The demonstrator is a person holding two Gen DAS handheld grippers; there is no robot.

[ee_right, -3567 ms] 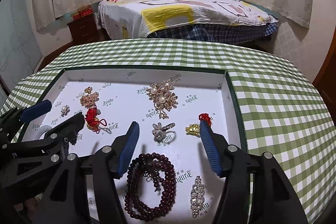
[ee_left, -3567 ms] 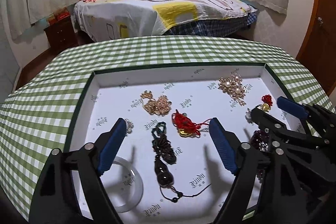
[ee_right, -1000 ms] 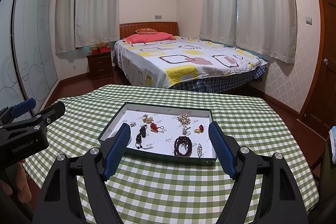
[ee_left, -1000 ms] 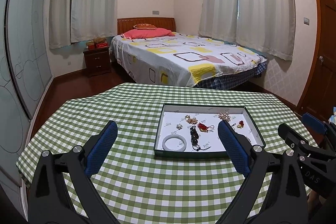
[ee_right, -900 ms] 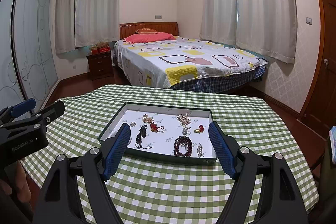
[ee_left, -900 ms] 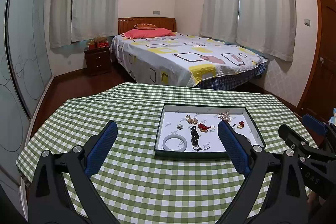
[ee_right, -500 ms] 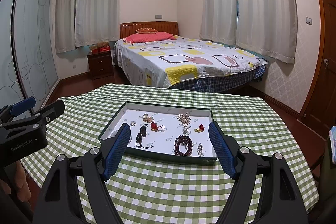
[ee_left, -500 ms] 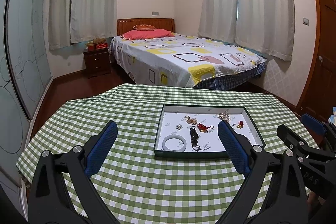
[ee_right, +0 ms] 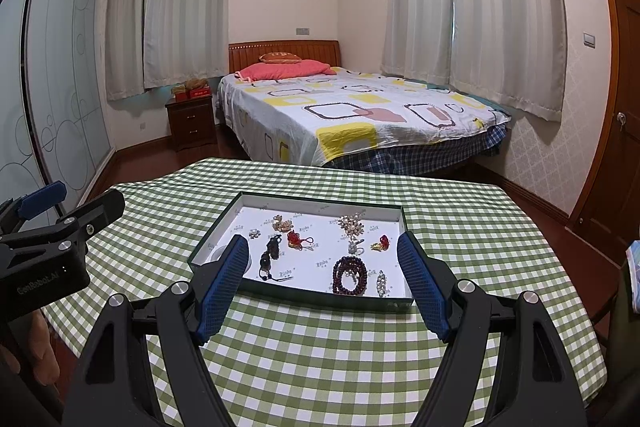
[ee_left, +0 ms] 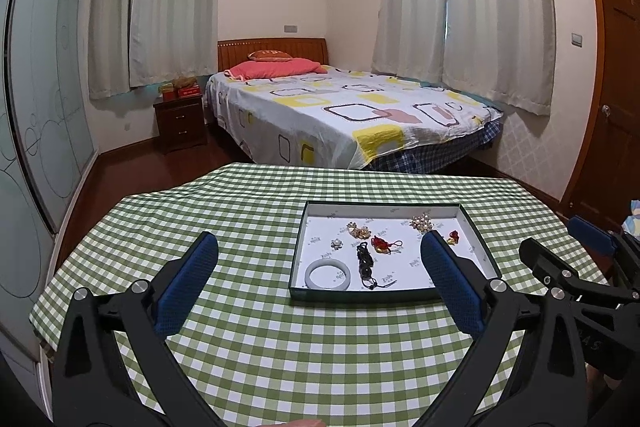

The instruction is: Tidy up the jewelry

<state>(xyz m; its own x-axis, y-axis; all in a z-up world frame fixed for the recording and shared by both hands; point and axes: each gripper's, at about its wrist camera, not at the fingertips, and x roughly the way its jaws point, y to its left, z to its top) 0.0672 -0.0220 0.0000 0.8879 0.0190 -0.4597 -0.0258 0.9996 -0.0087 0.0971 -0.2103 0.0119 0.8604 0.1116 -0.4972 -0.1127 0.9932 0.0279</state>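
A shallow dark-green tray (ee_left: 390, 295) (ee_right: 304, 291) with a white floor lies on the checked tablecloth. Inside it rest a white bangle (ee_left: 328, 275), a dark cord pendant (ee_left: 365, 263) (ee_right: 269, 255), a red knot charm (ee_left: 383, 243) (ee_right: 295, 239), a gold brooch (ee_left: 357, 230), a pearl brooch (ee_left: 422, 222) (ee_right: 351, 222), dark red beads (ee_right: 350, 275) and a crystal clip (ee_right: 381, 283). My left gripper (ee_left: 318, 249) hangs open above the cloth, short of the tray. My right gripper (ee_right: 323, 247) is also open, held back from the tray's near wall, with nothing between its fingers.
The table (ee_left: 240, 339) wears a green-and-white checked cloth and ends a little beyond the tray. Behind it stand a bed (ee_left: 340, 115), a wooden nightstand (ee_left: 180, 125), curtains and a wooden door (ee_left: 612, 99). A hand shows at the left edge (ee_right: 40, 355).
Since the oldest frames both grippers have pulled far back and up from the tray, which now looks small. Over the last second nothing has moved.
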